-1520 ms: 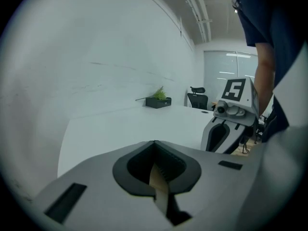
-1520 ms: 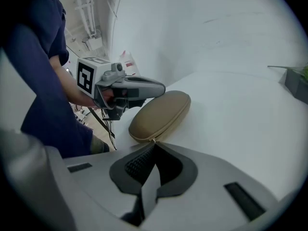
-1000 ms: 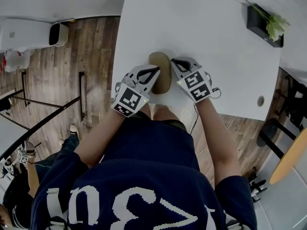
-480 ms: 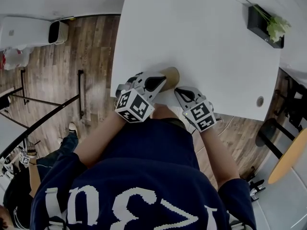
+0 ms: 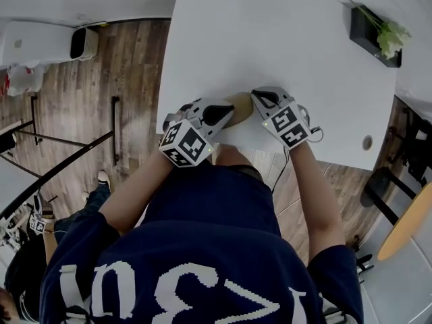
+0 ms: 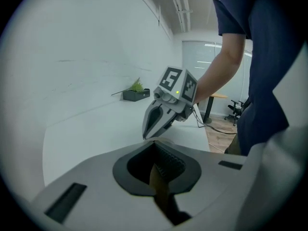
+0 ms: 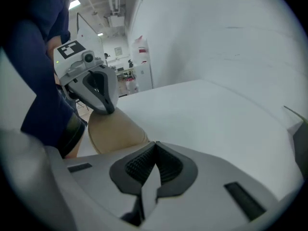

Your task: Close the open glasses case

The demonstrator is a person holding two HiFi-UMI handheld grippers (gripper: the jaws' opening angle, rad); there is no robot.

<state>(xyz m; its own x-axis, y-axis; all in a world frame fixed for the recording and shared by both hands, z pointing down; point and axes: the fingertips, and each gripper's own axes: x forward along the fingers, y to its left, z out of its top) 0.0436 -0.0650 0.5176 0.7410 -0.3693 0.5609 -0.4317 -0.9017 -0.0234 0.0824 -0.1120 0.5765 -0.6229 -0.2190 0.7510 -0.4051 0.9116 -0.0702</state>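
Note:
A tan glasses case (image 5: 241, 105) lies crosswise at the near edge of the white table (image 5: 283, 39), a rounded shell with no raised lid showing. My left gripper (image 5: 231, 111) is shut, its tip resting on the case's left end; tan shows through the slit between its jaws (image 6: 156, 150). In the right gripper view the left gripper (image 7: 107, 110) sits on top of the case (image 7: 115, 131). My right gripper (image 5: 255, 94) is shut with nothing in it, at the case's right end; white table shows under its jaws (image 7: 155, 148). From the left gripper view, the right gripper (image 6: 145, 136) points down at the case.
A black planter with a green sprig (image 5: 374, 27) stands at the table's far right corner. A round cable hole (image 5: 366, 142) is near the right front edge. The person's torso is close behind the table's near edge, with wood floor to the left.
The case has turned from lying lengthwise to lying crosswise. The right gripper drew back towards the table's edge, then came forward again to the case's right end. The left gripper shifted slightly.

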